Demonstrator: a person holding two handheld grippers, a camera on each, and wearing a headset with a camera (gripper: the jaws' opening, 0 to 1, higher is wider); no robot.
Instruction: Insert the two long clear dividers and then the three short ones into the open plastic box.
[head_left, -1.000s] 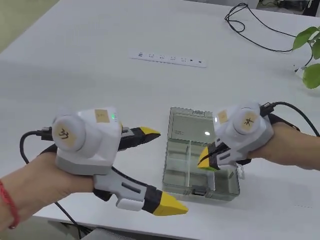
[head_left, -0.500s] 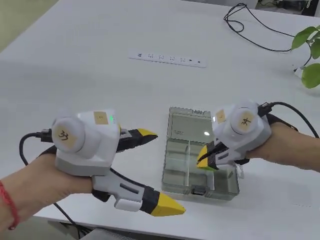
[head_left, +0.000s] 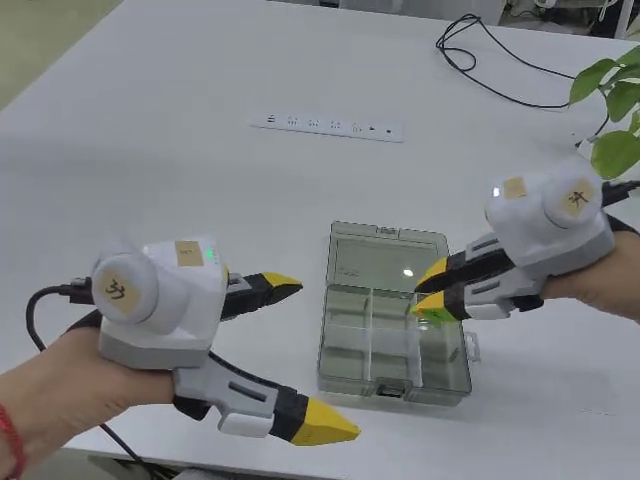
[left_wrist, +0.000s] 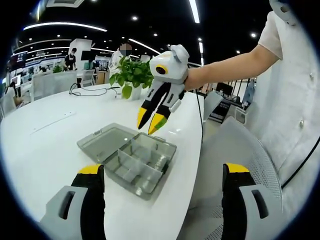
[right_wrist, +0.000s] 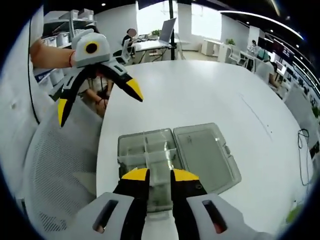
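The left gripper (head_left: 303, 355) is nearest. Its jaws are spread wide and nothing is in them. It hangs over the near edge of the table (head_left: 150, 150), left of the box (head_left: 335, 372), and does not touch it.

The box sits close to that near edge. Its lid (head_left: 385, 262) lies open and flat on the far side. Some clear dividers (head_left: 371, 322) already stand inside.

The right gripper (head_left: 432, 292) hovers over the right part of the box. Its jaws are close together with a thin gap. I cannot tell if a clear piece is pinched there.

Here is what could go wrong. The pieces are clear and hard to see, so one could miss its slot and go in crooked. Nothing holds the box down, so a hard push could make it slide on the smooth top, maybe toward the edge.

The table is white and smooth. Farther off lies a power strip (head_left: 327, 126). Past that is a black cable (head_left: 520, 82), and a green plant (head_left: 612, 110) is at the far right. The gripper views show a mesh chair (right_wrist: 55, 165) by the table. Beyond it is a big office with desks, long ceiling lights and people far away.
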